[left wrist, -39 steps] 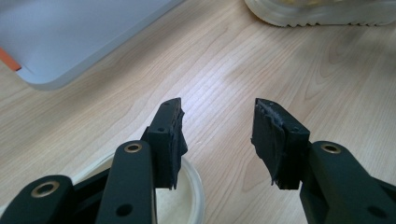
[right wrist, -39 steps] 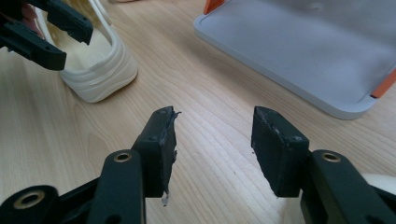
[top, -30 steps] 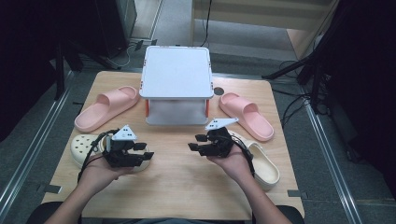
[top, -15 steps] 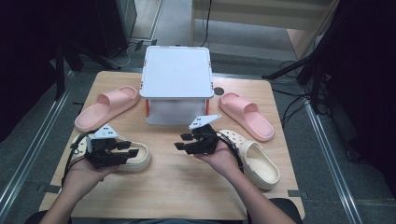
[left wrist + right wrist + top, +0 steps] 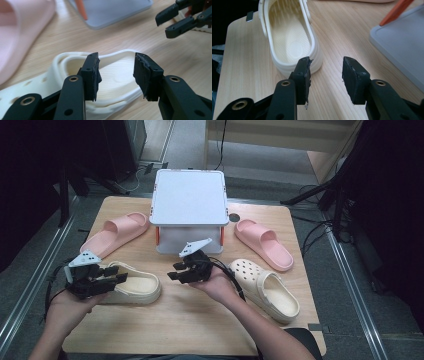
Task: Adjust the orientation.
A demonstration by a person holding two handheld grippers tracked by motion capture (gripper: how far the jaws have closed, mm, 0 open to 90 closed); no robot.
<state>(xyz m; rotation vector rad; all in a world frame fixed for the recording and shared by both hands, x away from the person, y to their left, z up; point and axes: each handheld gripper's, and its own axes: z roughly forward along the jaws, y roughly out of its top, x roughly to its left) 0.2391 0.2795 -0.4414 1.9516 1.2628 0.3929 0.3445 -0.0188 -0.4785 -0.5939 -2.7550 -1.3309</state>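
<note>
The high view looks forward and down from above the person's side, far enough to take in the whole worktop [image 5: 200,330]; the left gripper view sits low and very near, facing along its jaws over the cream clog [image 5: 112,82]; the right gripper view, equally low, faces that same cream clog [image 5: 292,42]; all three views share it and the grey box [image 5: 189,202].

2 cream clogs [image 5: 134,287] [image 5: 267,288], 2 pink slides [image 5: 116,232] [image 5: 264,243], 1 grey box [image 5: 189,205], 1 table [image 5: 175,330].
</note>
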